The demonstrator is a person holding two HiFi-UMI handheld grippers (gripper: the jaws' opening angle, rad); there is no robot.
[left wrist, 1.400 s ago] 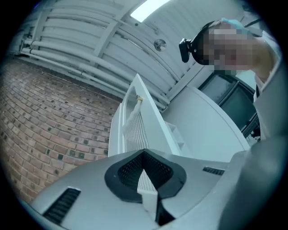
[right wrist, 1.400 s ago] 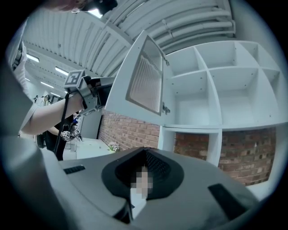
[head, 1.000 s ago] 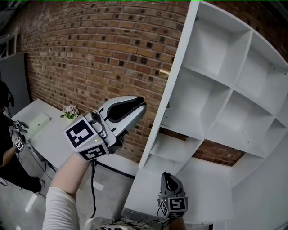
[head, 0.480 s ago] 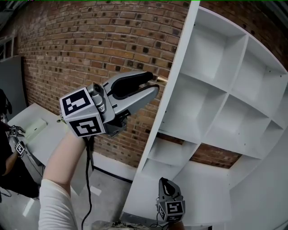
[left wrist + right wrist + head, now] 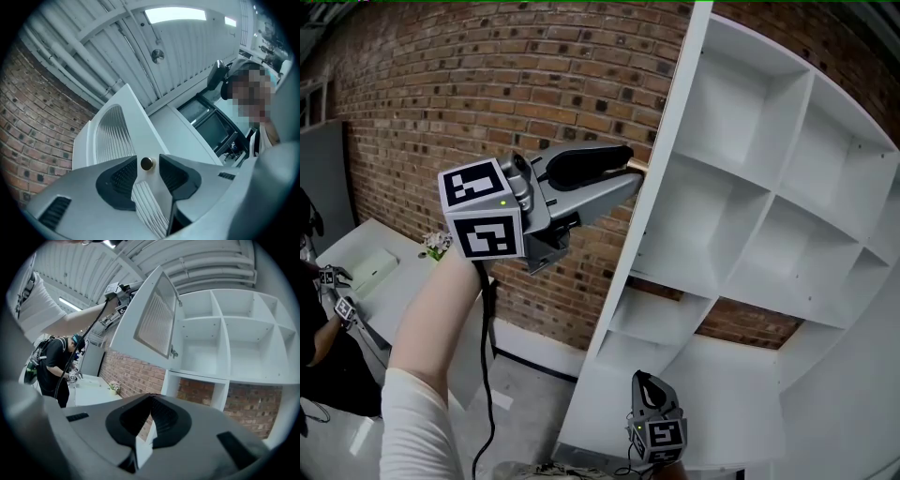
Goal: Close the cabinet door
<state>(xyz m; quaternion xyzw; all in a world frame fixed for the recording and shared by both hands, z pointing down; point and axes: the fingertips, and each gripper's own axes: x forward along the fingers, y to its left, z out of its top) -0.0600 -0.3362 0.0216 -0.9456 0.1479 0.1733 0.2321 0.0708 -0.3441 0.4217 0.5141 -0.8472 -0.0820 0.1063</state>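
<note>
The white cabinet door (image 5: 661, 178) stands swung out from the open white cabinet (image 5: 769, 197), edge-on in the head view. Its small brass knob (image 5: 638, 166) sticks out toward the brick wall. My left gripper (image 5: 628, 171) is raised to the knob. In the left gripper view the knob (image 5: 147, 163) sits between the dark pads (image 5: 123, 177) without touching them, and the jaws of that gripper (image 5: 147, 161) are opening. The door's ribbed pane (image 5: 110, 136) shows behind. My right gripper (image 5: 649, 382) hangs low before the bottom shelf, shut (image 5: 151, 398) and holding nothing.
A brick wall (image 5: 487, 84) runs behind the door. At the left stands a white table (image 5: 375, 272) with a small flower pot (image 5: 433, 244), and a person in black (image 5: 54, 366) beside it. A black cable (image 5: 486, 356) hangs from my left gripper.
My left gripper has risen and moved right to the door knob, and its jaws have spread apart. The right gripper has kept its place.
</note>
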